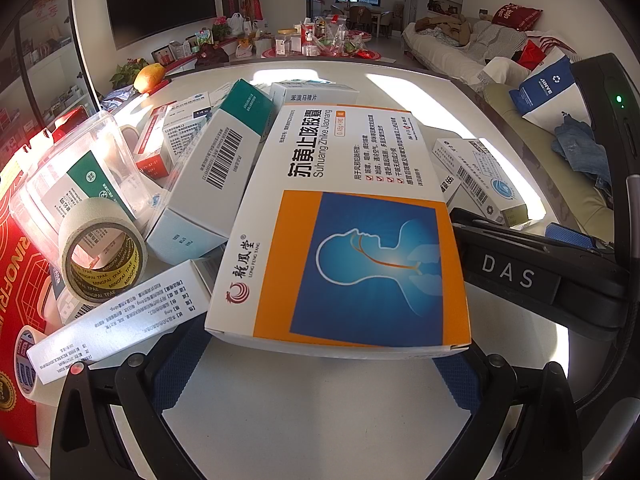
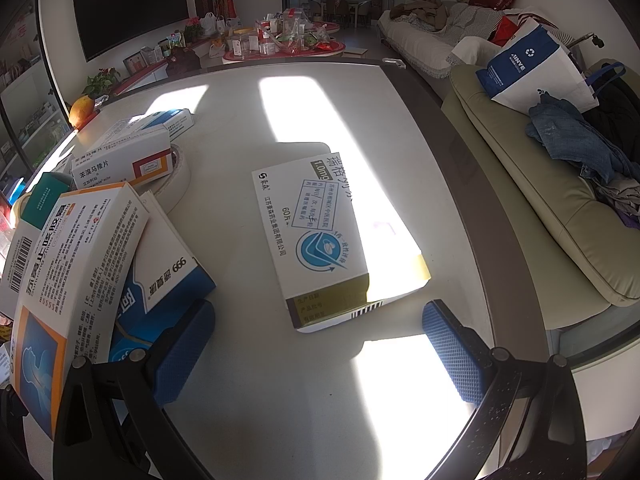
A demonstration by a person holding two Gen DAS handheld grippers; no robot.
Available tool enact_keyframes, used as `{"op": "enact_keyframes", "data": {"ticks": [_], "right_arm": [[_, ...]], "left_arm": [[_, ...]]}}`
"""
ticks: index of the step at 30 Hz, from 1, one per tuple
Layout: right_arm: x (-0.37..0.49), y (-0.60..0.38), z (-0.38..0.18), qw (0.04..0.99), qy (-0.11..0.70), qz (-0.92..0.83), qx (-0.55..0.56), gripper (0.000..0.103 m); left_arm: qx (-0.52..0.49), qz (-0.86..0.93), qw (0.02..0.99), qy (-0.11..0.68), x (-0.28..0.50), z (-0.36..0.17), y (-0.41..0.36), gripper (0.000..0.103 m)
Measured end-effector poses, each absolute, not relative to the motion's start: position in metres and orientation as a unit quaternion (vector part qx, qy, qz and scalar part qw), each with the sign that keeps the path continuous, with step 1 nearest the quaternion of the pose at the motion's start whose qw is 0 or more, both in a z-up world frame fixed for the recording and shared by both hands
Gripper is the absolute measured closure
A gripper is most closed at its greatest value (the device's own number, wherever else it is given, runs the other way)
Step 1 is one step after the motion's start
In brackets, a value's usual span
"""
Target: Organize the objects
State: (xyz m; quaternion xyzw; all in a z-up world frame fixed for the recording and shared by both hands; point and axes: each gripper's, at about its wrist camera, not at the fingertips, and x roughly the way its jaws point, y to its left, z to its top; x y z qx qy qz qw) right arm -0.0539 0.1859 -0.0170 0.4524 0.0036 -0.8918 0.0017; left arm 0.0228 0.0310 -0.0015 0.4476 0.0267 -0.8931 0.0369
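Orange-and-blue Suhuang Zhike box (image 1: 344, 236) sits clamped in the left tool (image 1: 320, 364); right tool (image 2: 320, 344) gapes wide, white medicine box (image 2: 316, 240) at twelve o'clock.

Both the left gripper (image 1: 320, 364) and the right gripper (image 2: 318, 344) have black arms, bumpy blue pads (image 2: 454, 350) and round silver screws (image 2: 500, 354).
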Motion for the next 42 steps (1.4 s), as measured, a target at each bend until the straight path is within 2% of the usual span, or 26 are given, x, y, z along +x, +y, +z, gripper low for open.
{"op": "enact_keyframes", "data": {"ticks": [38, 42], "right_arm": [[-0.055, 0.186, -0.017, 0.002, 0.004, -0.892, 0.452, 0.0], [-0.052, 0.186, -0.016, 0.01, 0.009, -0.885, 0.465, 0.0]], "left_arm": [[0.448, -0.893, 0.038, 0.027, 0.022, -0.002, 0.032, 0.0], [0.466, -0.884, -0.028, 0.005, 0.034, 0.001, 0.028, 0.0]]}}
